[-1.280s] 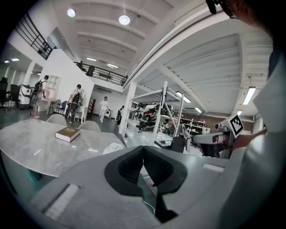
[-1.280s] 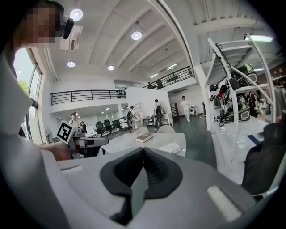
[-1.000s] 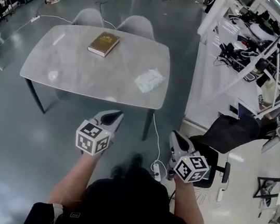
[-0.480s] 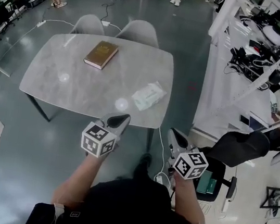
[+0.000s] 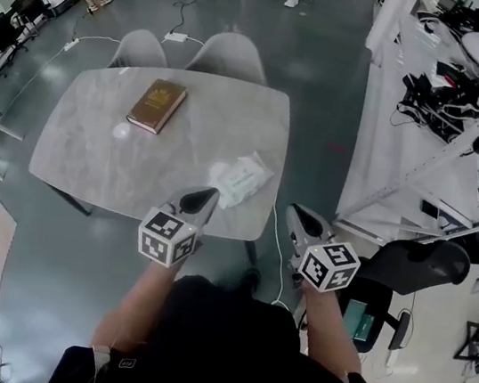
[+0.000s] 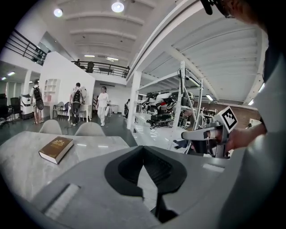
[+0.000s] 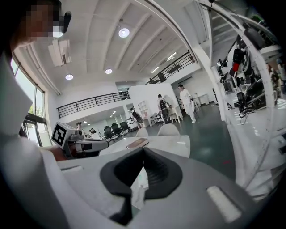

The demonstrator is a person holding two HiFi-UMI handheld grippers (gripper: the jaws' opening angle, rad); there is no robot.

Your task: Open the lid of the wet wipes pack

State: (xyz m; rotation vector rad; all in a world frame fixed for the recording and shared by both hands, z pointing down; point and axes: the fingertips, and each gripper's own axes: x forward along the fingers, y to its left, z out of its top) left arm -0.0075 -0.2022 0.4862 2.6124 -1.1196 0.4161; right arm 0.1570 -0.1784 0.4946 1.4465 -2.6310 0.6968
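Both grippers are held in the air at the near edge of the table (image 5: 92,154), one in each hand, with the person's arms stretched forward.

The left gripper (image 5: 207,195) has its jaws pressed together. In the left gripper view the two dark pads meet at the tip and nothing is between them. From the head view its tip lines up with the near left corner of the wet wipes pack (image 5: 239,180), but I cannot tell if it touches the pack.

The right gripper (image 5: 297,215) is just to the right of the table's near right corner, over the floor. Its jaws are also closed on each other and hold nothing. In the right gripper view the pale pack shows only behind them, through the gap under the tip.

The wet wipes pack lies flat on the table top, close to the near right corner, a little turned against the edge. Its lid is too small to make out.

A brown book (image 5: 156,105) lies farther away on the left part of the table, well apart from the pack. Two grey chairs (image 5: 232,54) stand at the far side.
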